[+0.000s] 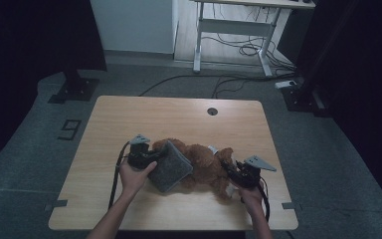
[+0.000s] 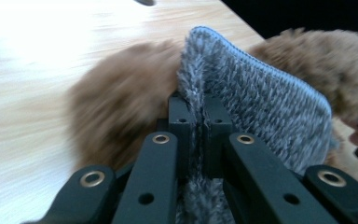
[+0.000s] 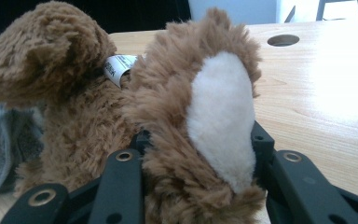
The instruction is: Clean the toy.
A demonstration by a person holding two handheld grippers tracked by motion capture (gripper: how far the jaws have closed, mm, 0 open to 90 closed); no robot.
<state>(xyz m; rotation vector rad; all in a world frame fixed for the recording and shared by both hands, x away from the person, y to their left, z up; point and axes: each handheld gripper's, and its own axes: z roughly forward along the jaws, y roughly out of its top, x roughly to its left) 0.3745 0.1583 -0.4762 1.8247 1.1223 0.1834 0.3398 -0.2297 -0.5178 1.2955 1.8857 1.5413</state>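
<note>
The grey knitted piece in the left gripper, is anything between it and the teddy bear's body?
Nothing visible does. The left gripper is shut on the grey knitted piece, which already lies against the teddy bear. The right gripper is shut on the bear's foot.

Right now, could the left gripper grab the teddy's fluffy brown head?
Probably not yet. The left gripper is already shut on the fuzzy grey knitted cloth, which lies against the fluffy brown teddy bear, so its fingers are full. It would have to let go first.

Overhead looks down; both gripper views (close-up) share the teddy bear [image 1: 205, 164].
</note>
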